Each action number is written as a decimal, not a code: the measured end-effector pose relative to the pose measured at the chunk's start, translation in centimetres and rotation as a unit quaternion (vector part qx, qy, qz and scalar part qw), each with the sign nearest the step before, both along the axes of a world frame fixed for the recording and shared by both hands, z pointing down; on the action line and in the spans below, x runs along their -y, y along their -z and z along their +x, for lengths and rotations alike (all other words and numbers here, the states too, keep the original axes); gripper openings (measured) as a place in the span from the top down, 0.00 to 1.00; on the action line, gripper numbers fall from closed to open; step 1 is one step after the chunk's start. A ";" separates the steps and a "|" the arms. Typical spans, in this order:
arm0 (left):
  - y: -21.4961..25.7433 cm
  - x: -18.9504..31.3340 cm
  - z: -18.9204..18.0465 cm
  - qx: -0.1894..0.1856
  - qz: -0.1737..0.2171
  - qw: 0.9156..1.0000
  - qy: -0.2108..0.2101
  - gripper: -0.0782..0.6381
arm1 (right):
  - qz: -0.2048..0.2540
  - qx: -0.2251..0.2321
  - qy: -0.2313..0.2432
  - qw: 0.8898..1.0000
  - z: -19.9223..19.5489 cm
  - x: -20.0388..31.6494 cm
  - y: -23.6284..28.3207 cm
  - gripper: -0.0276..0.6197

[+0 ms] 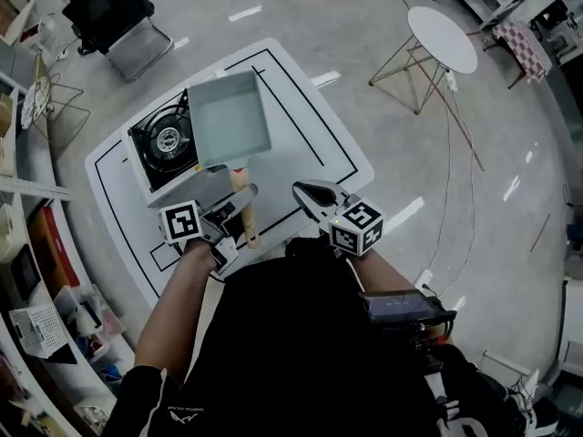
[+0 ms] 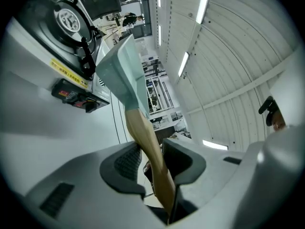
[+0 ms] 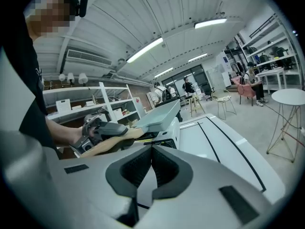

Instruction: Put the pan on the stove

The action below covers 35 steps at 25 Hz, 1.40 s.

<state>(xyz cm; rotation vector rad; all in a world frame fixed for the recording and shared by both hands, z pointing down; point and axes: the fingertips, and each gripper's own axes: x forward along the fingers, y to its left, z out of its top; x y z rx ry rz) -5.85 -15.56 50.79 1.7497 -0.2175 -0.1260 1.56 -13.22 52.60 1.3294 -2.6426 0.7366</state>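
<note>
One pan (image 1: 230,116) edge overlaps the stove (image 1: 164,144); white table (image 1: 319,144) spreads rightward.

A white table (image 1: 319,144) marked with black lines stands on a grey floor (image 1: 364,12). Beyond it are a small round table (image 1: 443,37) on thin legs and a black chair (image 1: 114,12). A red cable (image 1: 464,130) trails across the floor, and cluttered shelves (image 1: 41,280) line the left side
</note>
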 end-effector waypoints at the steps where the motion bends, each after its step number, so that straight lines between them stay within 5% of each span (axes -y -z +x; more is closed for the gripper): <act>1: 0.2 0.2 -0.4 0.002 0.004 1.000 0.006 0.70 | 0.000 0.000 0.006 1.000 -0.4 0.3 0.2 0.92; 35: -0.3 7.0 -10.6 0.005 0.006 0.986 0.165 0.69 | -0.031 0.022 0.193 0.980 -7.8 6.5 0.0 0.92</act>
